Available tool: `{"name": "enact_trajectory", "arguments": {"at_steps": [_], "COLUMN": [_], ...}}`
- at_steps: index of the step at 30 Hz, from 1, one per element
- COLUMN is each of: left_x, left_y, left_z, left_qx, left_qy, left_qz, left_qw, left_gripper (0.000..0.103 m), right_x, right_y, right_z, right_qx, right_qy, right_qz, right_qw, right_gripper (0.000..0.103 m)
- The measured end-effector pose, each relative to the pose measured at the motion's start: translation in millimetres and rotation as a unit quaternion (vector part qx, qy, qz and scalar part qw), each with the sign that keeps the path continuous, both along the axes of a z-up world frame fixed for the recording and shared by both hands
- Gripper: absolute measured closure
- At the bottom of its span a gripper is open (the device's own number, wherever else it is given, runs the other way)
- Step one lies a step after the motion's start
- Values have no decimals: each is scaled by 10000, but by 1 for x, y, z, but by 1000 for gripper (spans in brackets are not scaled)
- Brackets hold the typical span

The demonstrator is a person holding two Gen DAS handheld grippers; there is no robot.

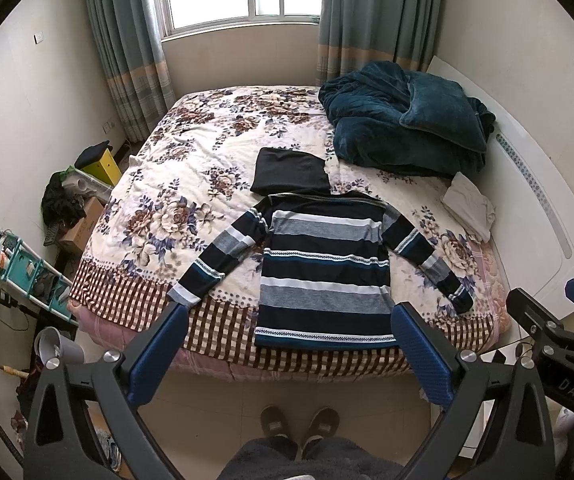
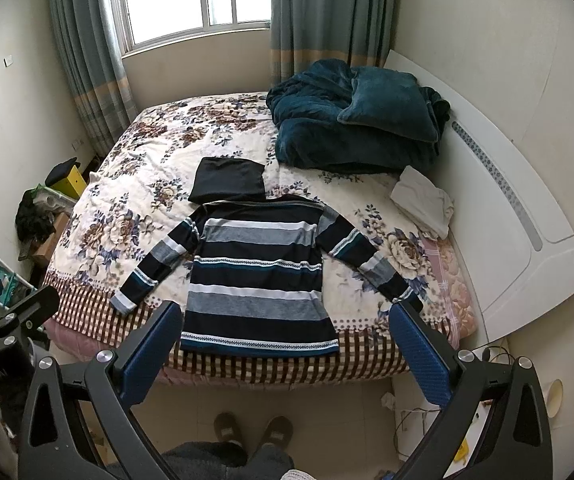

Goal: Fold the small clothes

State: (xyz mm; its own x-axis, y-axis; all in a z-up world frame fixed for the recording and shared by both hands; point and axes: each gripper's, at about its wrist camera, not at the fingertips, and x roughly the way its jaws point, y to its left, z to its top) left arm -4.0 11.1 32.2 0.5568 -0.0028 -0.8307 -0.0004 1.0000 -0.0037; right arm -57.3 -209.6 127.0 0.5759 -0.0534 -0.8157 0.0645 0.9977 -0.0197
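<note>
both grippers, left gripper [image 1: 289, 344] and right gripper [image 2: 283, 340], are spread wide and hold nothing. striped sweater [image 1: 323, 268] lies flat and unfolded just ahead of them, sleeves out. dark folded garment [image 1: 291, 171] beyond it looks done; sweater remains.

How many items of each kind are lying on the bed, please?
Striped sweater: 1
Folded black garment: 1
Teal blanket: 1
Teal pillow: 1
Folded white cloth: 1
Total: 5
</note>
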Motion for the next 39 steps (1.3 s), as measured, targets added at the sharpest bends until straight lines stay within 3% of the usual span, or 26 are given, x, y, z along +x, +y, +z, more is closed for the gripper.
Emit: {"name": "enact_trajectory", "arguments": {"at_steps": [4, 11, 15, 19, 23, 27, 29, 32, 36, 39], "left_x": [2, 28, 59, 95, 135, 186, 215, 254, 295, 317], "left_y": [-1, -19, -39, -59, -77, -100, -113, -133, -156, -167], "left_z": [-5, -31, -60, -94, -131, -178, -210, -261, -337, -403], "left_qx": [-17, 126, 400, 585, 734, 848, 835, 752, 801, 964], "left_qy": [100, 64, -43, 4, 140, 413, 595, 900, 1193, 1428], "left_qz": [36, 198, 266, 108, -65, -294, -486, -704, -918, -1005], "left_qw": [9999, 9997, 9988, 9982, 9972, 9951, 9935, 9906, 9854, 9799], "left_gripper": [0, 0, 0, 0, 0, 0, 0, 0, 0, 0], "right_x": [4, 32, 62, 96, 136, 181, 197, 216, 219, 210], "right_y": [-4, -29, -53, -69, -91, -128, -155, -204, -279, -337], "right_z": [7, -34, -80, -133, -190, -254, -288, -347, -434, -503], "right_qx": [25, 185, 456, 402, 445, 790, 1119, 1612, 1899, 2098], "right_qy": [60, 190, 194, 364, 644, 863, 940, 1164, 1393, 1406], "right_qz": [35, -117, -306, -510, -852, -1314, -1702, -2438, -3534, -4328], "right_qw": [10000, 9996, 9983, 9972, 9933, 9844, 9745, 9492, 9054, 8654], "right_gripper": [0, 0, 0, 0, 0, 0, 0, 0, 0, 0]}}
